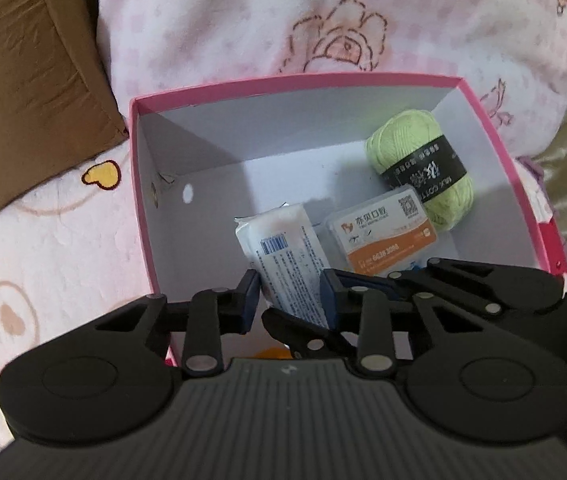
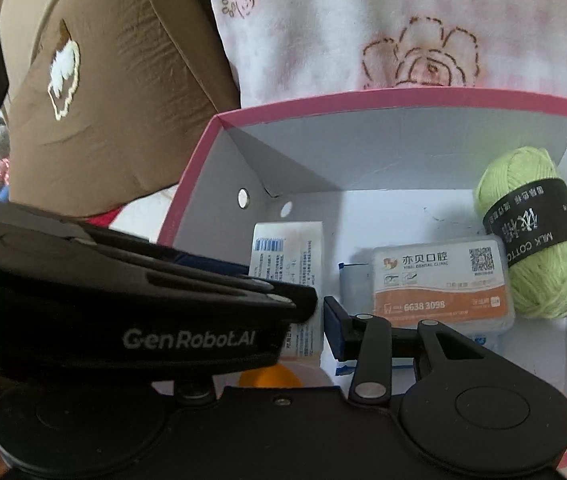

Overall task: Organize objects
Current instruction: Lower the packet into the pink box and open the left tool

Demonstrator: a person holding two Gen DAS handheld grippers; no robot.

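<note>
White packet [image 1: 279, 248]: blue barcode + fine print; inside the pink box, near its front-left, lying tilted with its near end between the left tool's pads.
Left tool [image 1: 289, 294]: nearly closed, blue pads against both sides of the packet's near end; has hold of it. Pointed steeply down into the box.
Right tool [image 2: 313, 324]: also down in the box, just right of the left tool. One blue pad shows close beside the packet's right edge, the other finger is hidden behind the left tool. Can't tell if it grips anything.
Orange round thing [image 2: 271, 376]: low in view under both tools, mostly hidden; can't ID.
Clear plastic case [image 1: 383, 232]: white/orange label w/ QR code, flat on the box floor just right of the packet, touching the yarn.
Green yarn ball [image 1: 419, 168]: black paper band; back-right corner of the box.
Pink box [image 1: 299, 80]: open top, white interior, metal rivet + small hole in the left wall.
Blanket [image 1: 243, 20]: pink/white fleece w/ rose outlines, under and behind the box.
Brown cushion [image 1: 23, 80]: left of the box, on the blanket.
</note>
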